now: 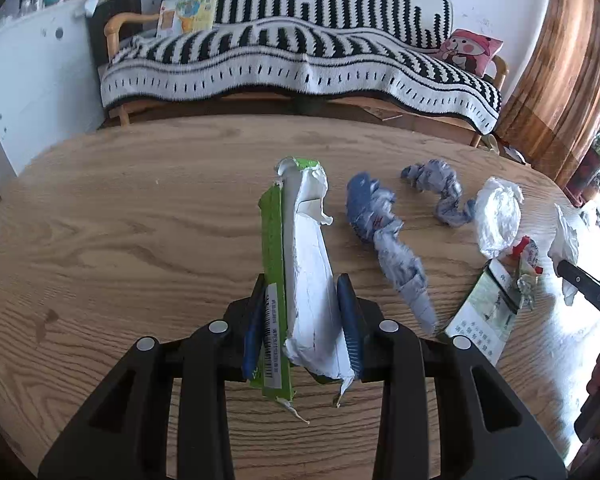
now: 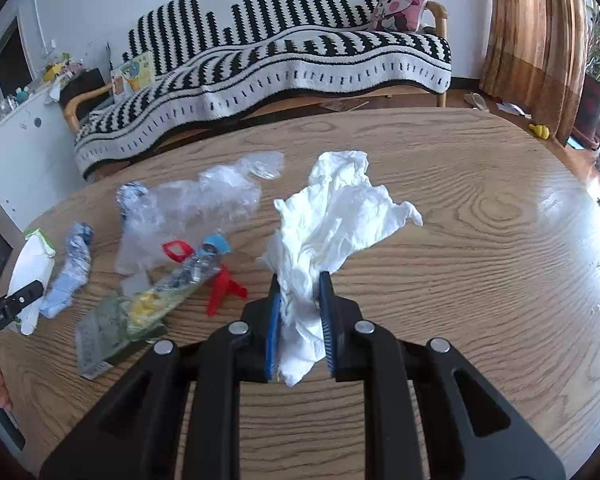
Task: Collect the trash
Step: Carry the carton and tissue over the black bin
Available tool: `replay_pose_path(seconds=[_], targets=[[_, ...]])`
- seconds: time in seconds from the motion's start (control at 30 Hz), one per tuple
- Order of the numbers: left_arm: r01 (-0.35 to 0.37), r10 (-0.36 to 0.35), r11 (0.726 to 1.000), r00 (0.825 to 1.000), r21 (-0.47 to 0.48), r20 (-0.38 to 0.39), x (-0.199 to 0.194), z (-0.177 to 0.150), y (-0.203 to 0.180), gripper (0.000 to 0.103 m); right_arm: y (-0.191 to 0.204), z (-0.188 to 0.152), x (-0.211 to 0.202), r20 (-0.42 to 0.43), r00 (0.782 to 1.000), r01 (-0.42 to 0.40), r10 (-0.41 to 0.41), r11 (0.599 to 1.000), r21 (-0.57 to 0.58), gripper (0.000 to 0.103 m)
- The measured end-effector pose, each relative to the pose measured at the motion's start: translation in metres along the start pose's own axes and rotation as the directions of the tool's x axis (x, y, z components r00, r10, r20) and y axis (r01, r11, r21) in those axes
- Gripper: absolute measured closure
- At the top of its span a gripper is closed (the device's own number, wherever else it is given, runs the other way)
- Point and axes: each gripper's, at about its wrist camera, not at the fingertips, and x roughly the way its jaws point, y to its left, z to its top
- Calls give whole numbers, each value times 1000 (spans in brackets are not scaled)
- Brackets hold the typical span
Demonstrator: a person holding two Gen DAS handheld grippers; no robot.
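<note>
- The left hand-held gripper (image 1: 302, 280) pinches a torn green-and-white carton (image 1: 300, 264) between its blue pads; the carton's far end points out over the bench (image 1: 140, 208), and whether that end touches the wood cannot be told.
- The right hand-held gripper (image 2: 300, 280) pinches a crumpled white tissue (image 2: 340, 208), most of which spreads out past the pads over the bench.
- So two pieces are in hand, one per gripper, but no bin or bag shows in either view, so nothing can be called collected yet.
- Still lying on the bench: two twisted blue-grey wrappers (image 1: 388, 236) (image 1: 440, 190), a clear plastic bag (image 2: 204, 204), and a flattened printed packet (image 2: 140, 316) with red tabs (image 2: 224, 292) beside it.
- As a judgement, the task is at an early stage: both held pieces need dropping somewhere, and at least four more pieces wait to be picked up.
</note>
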Motion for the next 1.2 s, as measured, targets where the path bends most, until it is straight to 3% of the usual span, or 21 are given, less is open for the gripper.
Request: replay_pose_path(seconds=[0.1, 0.27, 0.4, 0.5, 0.57, 0.67, 0.7, 0.77, 0.87, 0.9, 0.97, 1.07, 1.13, 1.17, 1.2], targets=[[-21, 20, 1000, 998, 17, 58, -18, 1, -8, 69, 11, 3, -12, 20, 999, -33, 33, 999, -3, 85], [57, -60, 998, 993, 31, 98, -50, -6, -31, 69, 19, -18, -64, 83, 995, -63, 63, 998, 0, 85], [204, -213, 973, 973, 105, 87, -85, -20, -82, 69, -9, -55, -116, 114, 992, -61, 55, 997, 43, 85], [336, -348, 922, 937, 190, 30, -113, -43, -141, 69, -52, -89, -173, 137, 990, 19, -27, 998, 59, 85], [463, -464, 859, 884, 220, -49, -129, -62, -186, 69, -78, -110, -203, 133, 988, 63, -73, 995, 78, 85], [551, -542, 781, 832, 294, -121, -150, -93, -249, 69, -135, -148, -254, 116, 981, 140, -158, 979, 147, 85], [599, -576, 742, 799, 302, -172, -156, -110, -275, 69, -151, -160, -267, 109, 977, 162, -183, 972, 172, 85], [658, -600, 686, 753, 310, -271, -160, -145, -320, 69, -182, -187, -285, 82, 971, 201, -223, 955, 220, 85], [687, -577, 636, 726, 352, -374, -157, -197, -371, 69, -223, -242, -290, -6, 971, 229, -237, 927, 296, 85], [703, -563, 618, 708, 353, -426, -151, -220, -389, 69, -235, -268, -285, -50, 972, 234, -230, 916, 326, 85], [718, -526, 608, 684, 338, -505, -137, -254, -413, 69, -248, -302, -277, -111, 968, 251, -226, 902, 351, 85], [705, -479, 602, 695, 376, -536, -123, -288, -423, 69, -266, -350, -266, -185, 963, 254, -194, 880, 401, 85], [681, -427, 600, 717, 421, -551, -111, -310, -424, 70, -275, -372, -260, -218, 959, 261, -182, 869, 420, 85], [687, -423, 602, 707, 407, -567, -108, -312, -425, 70, -281, -377, -258, -227, 958, 258, -174, 866, 428, 85], [685, -431, 597, 713, 417, -553, -108, -309, -426, 70, -284, -383, -255, -236, 959, 247, -154, 865, 438, 85]])
